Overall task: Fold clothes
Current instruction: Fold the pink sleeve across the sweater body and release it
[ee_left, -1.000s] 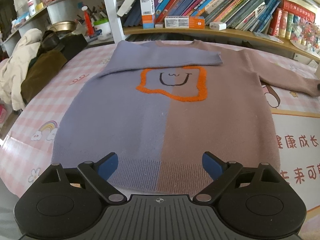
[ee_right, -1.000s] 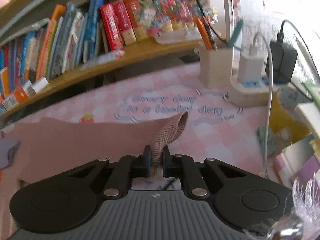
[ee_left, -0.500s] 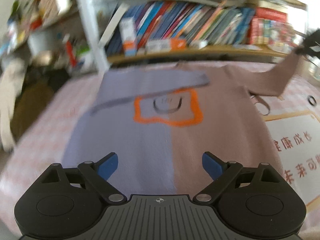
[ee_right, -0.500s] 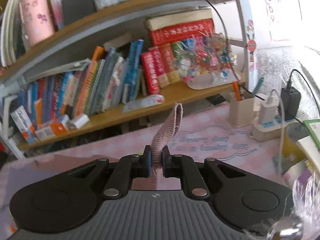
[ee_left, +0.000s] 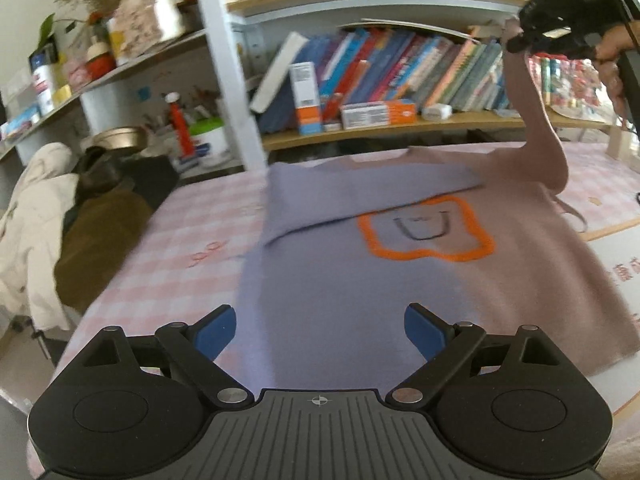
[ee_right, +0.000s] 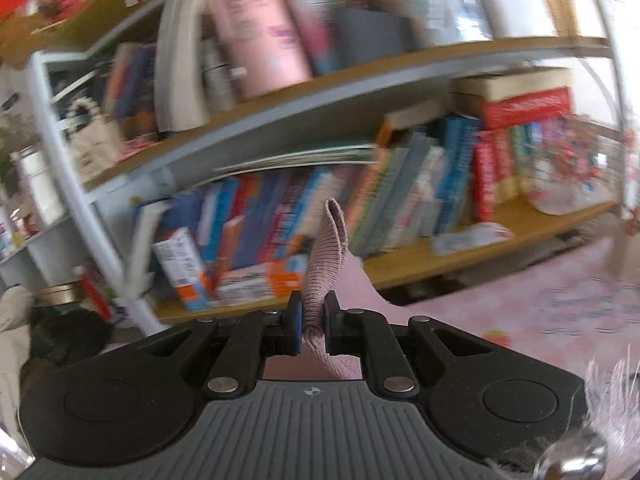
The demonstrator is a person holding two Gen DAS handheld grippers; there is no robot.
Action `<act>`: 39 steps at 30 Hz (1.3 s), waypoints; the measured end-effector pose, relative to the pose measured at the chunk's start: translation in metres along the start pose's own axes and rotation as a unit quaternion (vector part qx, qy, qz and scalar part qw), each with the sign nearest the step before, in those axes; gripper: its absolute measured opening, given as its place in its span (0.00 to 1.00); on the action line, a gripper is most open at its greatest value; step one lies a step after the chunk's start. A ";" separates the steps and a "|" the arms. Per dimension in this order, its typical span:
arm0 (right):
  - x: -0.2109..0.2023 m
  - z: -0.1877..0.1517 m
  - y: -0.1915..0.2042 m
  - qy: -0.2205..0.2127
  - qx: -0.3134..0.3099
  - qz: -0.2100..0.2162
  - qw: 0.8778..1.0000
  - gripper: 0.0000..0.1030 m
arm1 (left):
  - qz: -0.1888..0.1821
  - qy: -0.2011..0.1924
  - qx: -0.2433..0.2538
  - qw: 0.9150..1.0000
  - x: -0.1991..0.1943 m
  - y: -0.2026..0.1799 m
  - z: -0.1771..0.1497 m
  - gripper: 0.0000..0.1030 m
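Nearest you, your left gripper [ee_left: 319,330] hangs over the sweater's hem with its jaws spread wide and nothing between the blue pads [ee_left: 214,330]. Under it the sweater [ee_left: 360,280] lies flat on the pink checked tablecloth [ee_left: 168,264], lilac half on the left, brown half on the right, with an orange outline patch [ee_left: 426,232] across the chest. The lilac sleeve [ee_left: 360,192] is already folded across the chest, covering the top edge of that patch.

Further back, your right gripper [ee_right: 312,326] is clamped tight on the ribbed cuff [ee_right: 326,264] of the brown sleeve [ee_left: 536,120]. In the left wrist view you can see that sleeve pulled up off the table in a tall arc from the shoulder, held high in front of the bookshelf [ee_left: 400,128].

Off to the left there's a heap of other clothes [ee_left: 60,216] at the table edge. The right wrist view is pretty blurry, mostly just books [ee_right: 420,200].
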State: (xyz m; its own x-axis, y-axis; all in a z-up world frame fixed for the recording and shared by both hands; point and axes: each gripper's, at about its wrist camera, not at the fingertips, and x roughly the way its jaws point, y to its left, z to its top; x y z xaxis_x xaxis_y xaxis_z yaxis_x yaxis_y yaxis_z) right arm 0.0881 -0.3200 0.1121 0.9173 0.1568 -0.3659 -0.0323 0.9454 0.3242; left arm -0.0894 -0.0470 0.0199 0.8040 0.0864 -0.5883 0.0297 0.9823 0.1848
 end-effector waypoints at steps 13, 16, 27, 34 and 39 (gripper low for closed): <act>0.070 -0.025 0.135 0.048 -0.067 0.052 0.995 0.09 | 0.050 -0.009 -0.034 0.998 -0.019 0.075 -0.017 0.91; 0.082 -0.039 0.147 0.068 -0.075 0.049 0.994 0.09 | 0.061 -0.004 -0.043 0.997 -0.022 0.085 -0.022 0.91; 0.109 -0.091 0.159 0.155 -0.088 0.078 0.981 0.44 | 0.079 0.007 -0.063 0.995 -0.026 0.099 -0.029 0.91; 0.070 -0.101 0.127 0.159 -0.073 0.112 0.978 0.44 | 0.047 0.001 -0.066 0.997 -0.012 0.093 -0.022 0.91; 0.028 -0.117 0.081 0.175 -0.065 0.060 0.981 0.44 | 0.014 0.009 -0.098 0.995 0.005 0.096 -0.018 0.91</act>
State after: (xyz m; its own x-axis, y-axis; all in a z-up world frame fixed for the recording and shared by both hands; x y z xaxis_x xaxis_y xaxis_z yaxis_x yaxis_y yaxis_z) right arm 0.0647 -0.2056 0.0256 0.7122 0.3363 -0.6162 -0.2026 0.9389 0.2782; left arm -0.0934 0.0505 0.0200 0.7916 0.1147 -0.6002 -0.1093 0.9930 0.0456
